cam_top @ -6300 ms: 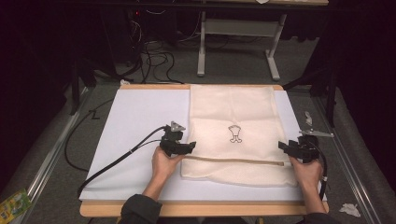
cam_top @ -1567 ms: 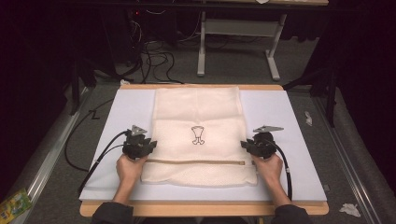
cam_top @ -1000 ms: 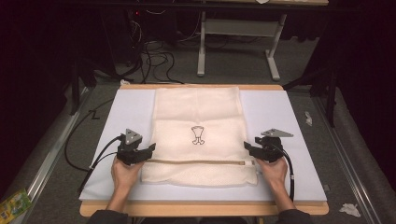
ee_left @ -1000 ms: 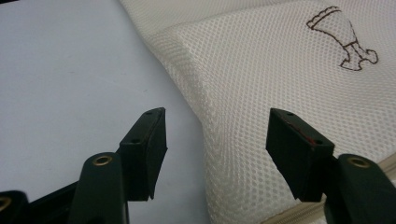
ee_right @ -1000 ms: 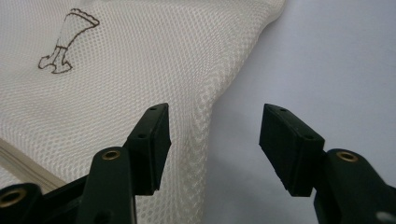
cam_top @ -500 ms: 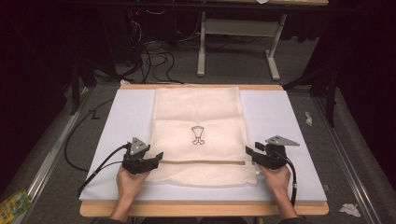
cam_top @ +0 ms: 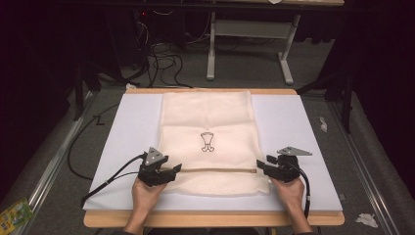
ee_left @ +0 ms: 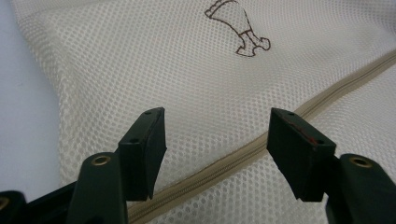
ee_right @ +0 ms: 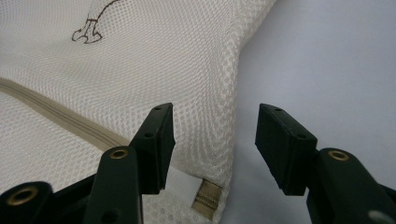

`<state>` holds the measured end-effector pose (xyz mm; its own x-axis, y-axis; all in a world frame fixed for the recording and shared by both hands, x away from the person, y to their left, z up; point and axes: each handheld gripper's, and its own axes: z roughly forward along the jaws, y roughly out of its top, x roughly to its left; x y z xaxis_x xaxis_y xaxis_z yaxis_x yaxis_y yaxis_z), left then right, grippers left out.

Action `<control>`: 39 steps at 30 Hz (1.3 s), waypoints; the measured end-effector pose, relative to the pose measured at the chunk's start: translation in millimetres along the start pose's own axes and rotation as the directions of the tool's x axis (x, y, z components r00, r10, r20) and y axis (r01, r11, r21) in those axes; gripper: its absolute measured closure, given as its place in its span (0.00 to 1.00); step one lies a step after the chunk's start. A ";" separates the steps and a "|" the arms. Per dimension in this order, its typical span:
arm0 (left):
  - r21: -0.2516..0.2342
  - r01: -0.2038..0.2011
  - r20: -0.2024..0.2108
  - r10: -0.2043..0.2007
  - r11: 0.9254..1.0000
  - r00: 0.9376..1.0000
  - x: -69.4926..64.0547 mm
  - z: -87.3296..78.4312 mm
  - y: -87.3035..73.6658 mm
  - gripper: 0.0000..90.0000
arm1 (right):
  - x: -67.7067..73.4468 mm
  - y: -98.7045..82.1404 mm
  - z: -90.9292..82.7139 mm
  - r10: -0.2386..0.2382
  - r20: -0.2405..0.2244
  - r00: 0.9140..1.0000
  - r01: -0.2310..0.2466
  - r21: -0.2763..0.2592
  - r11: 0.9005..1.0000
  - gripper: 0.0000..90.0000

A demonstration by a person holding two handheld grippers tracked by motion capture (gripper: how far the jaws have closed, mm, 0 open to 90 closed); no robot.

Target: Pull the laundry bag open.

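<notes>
A cream mesh laundry bag [cam_top: 208, 122] with a small brown emblem [cam_top: 207, 142] lies flat on the white mat [cam_top: 132, 127]. Its tan zipper [cam_top: 218, 170] runs crosswise near the front end. My left gripper [cam_top: 174, 169] rests at the bag's left edge by the zipper. In the left gripper view it [ee_left: 215, 123] stands open above the mesh and zipper [ee_left: 233, 156], gripping nothing. My right gripper [cam_top: 261, 165] sits at the bag's right edge. Its jaws [ee_right: 212, 119] have just been opening and stand wide over the bag's side seam, with the zipper end [ee_right: 207, 198] below them.
The mat covers a wooden table [cam_top: 210, 219] whose front edge is just behind my hands. Bare mat lies on both sides of the bag. Cables [cam_top: 105, 181] trail from the left gripper off the table. Past the far edge stand a desk frame [cam_top: 249, 44] and floor cables.
The bag was drawn from the right of the mat to its middle. Both hands then came back toward the front edge. The left gripper shifted right onto the bag's edge.
</notes>
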<state>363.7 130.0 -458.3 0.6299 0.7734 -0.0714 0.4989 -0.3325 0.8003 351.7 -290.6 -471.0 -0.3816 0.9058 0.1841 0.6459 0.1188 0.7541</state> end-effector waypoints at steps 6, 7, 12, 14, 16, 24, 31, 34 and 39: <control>0.017 -0.043 0.037 0.043 0.999 0.998 -17.4 10.7 11.2 0.42 | 0.4 2.4 6.2 -0.004 -0.002 1.000 0.004 0.019 1.000 0.50; 0.019 -0.047 0.040 0.047 0.999 0.998 -20.5 12.9 12.9 0.42 | 0.6 3.2 7.7 -0.005 -0.001 1.000 0.005 0.026 1.000 0.50; 0.023 -0.065 0.075 0.063 0.998 0.995 -36.3 23.6 23.5 0.42 | -0.6 2.4 14.4 0.001 -0.006 1.000 0.000 0.051 0.999 0.50; 0.024 -0.077 0.092 0.075 0.997 0.993 -43.0 27.7 28.6 0.42 | -0.8 2.8 14.1 0.004 -0.009 1.000 -0.003 0.053 0.999 0.52; 0.023 -0.087 0.105 0.084 0.996 0.991 -48.5 31.2 33.1 0.42 | -0.4 2.7 14.1 -0.007 -0.011 1.000 0.008 0.056 0.998 0.56; 0.042 -0.129 0.156 0.121 0.991 0.980 -74.0 52.4 50.3 0.41 | 5.6 5.5 15.3 -0.098 -0.003 0.995 0.098 0.100 0.990 0.79; 0.044 -0.152 0.223 0.138 0.987 0.965 -93.8 65.5 65.3 0.44 | 6.5 6.2 15.7 -0.126 -0.035 0.991 0.129 0.109 0.986 0.97; 0.051 -0.162 0.241 0.146 0.985 0.960 -100.8 68.7 69.0 0.45 | 7.0 6.2 13.8 -0.135 -0.044 0.990 0.139 0.096 0.986 0.98; 0.039 -0.181 0.276 0.163 0.983 0.947 -113.1 72.0 74.9 0.52 | 8.9 10.9 5.7 -0.145 -0.062 0.987 0.149 0.063 0.987 0.98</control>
<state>372.7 -21.3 -433.1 0.8424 0.5292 -0.1015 0.3997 -0.4875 0.7762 359.1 -278.9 -464.7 -0.5117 0.8519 0.1113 0.6220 0.2780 0.7320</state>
